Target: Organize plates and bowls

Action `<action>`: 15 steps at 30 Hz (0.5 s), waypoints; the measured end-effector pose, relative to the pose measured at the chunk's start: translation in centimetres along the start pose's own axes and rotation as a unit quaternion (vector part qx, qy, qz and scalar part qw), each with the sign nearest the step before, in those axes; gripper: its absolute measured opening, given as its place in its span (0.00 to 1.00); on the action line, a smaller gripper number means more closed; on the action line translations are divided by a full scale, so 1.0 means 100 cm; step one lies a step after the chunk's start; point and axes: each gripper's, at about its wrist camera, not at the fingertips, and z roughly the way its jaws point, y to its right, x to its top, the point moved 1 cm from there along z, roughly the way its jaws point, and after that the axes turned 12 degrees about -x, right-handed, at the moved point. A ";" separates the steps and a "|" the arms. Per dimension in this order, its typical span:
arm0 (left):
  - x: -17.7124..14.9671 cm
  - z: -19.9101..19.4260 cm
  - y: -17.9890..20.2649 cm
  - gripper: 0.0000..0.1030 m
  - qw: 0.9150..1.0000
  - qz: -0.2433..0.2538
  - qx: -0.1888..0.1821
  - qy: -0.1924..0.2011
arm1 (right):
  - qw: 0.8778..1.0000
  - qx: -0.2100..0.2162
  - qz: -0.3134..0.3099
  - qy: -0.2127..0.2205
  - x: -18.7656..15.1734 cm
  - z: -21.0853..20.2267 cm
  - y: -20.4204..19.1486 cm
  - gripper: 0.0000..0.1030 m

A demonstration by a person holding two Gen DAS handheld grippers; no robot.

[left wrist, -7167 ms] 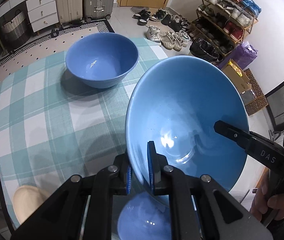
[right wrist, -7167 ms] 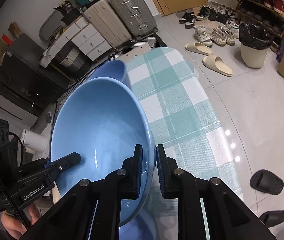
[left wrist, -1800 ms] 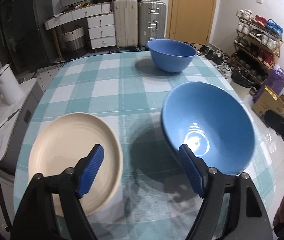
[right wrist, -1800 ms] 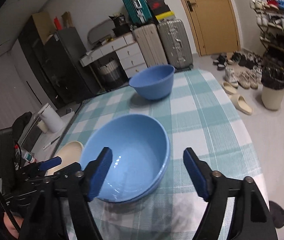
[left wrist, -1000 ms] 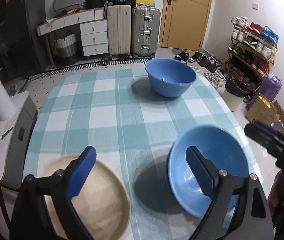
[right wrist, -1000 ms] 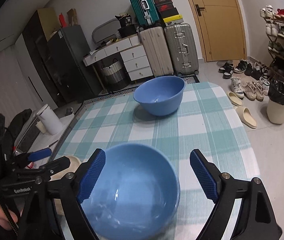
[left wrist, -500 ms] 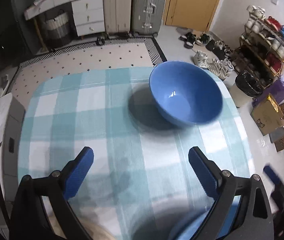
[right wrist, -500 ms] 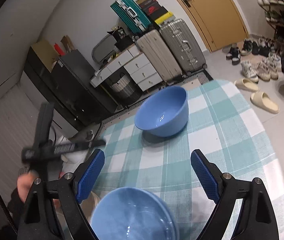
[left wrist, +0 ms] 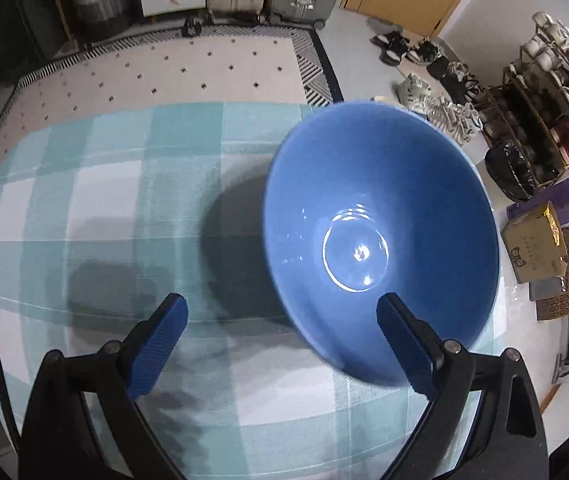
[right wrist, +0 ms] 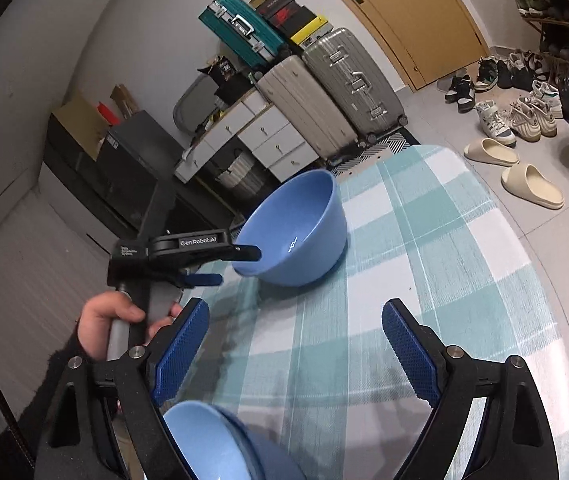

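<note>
Checked tablecloth bears blue bowl; left hand-held gripper overhead.

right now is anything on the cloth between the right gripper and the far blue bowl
No. The right wrist view shows only bare checked tablecloth between the open right gripper and the far blue bowl.

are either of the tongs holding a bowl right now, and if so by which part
Nothing is held. The left tongs are open beside the far blue bowl, one finger over its near rim without clamping it. The right tongs are open over the tablecloth.
</note>
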 end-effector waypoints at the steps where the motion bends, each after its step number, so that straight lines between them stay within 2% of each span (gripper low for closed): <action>1: 0.001 0.002 0.001 0.92 1.000 -0.002 0.001 0.000 | 1.000 -0.015 0.001 0.006 -0.002 0.001 0.003 0.87; 3: 0.002 0.005 0.003 0.91 1.000 -0.005 -0.002 0.001 | 1.000 -0.019 0.011 0.017 -0.007 0.004 0.008 0.87; 4: 0.004 0.006 0.004 0.86 1.000 -0.007 -0.005 0.001 | 1.000 -0.009 0.020 0.016 -0.011 0.007 0.013 0.87; 6: 0.005 0.007 0.003 0.72 1.000 -0.013 -0.013 0.000 | 0.999 0.004 0.040 0.013 -0.016 0.013 0.022 0.87; 7: 0.006 0.009 0.002 0.59 1.000 -0.017 -0.016 -0.004 | 0.999 0.011 0.047 0.011 -0.019 0.016 0.026 0.87; 8: 0.006 0.010 0.001 0.50 1.000 -0.019 -0.018 -0.011 | 0.998 0.016 0.053 0.008 -0.022 0.019 0.029 0.87; 9: 0.006 0.014 0.002 0.48 1.000 -0.014 -0.013 -0.026 | 0.998 0.021 0.059 0.008 -0.024 0.022 0.034 0.87; 11: 0.005 0.017 0.005 0.35 0.999 0.000 -0.014 -0.041 | 0.997 0.039 0.070 0.002 -0.029 0.025 0.039 0.87; 13: 0.004 0.016 0.003 0.31 0.999 -0.006 -0.021 -0.039 | 0.997 0.056 0.062 0.003 -0.030 0.024 0.039 0.87; 15: 0.004 0.018 0.004 0.23 0.999 -0.008 -0.032 -0.043 | 0.997 0.056 0.056 0.012 -0.030 0.022 0.039 0.87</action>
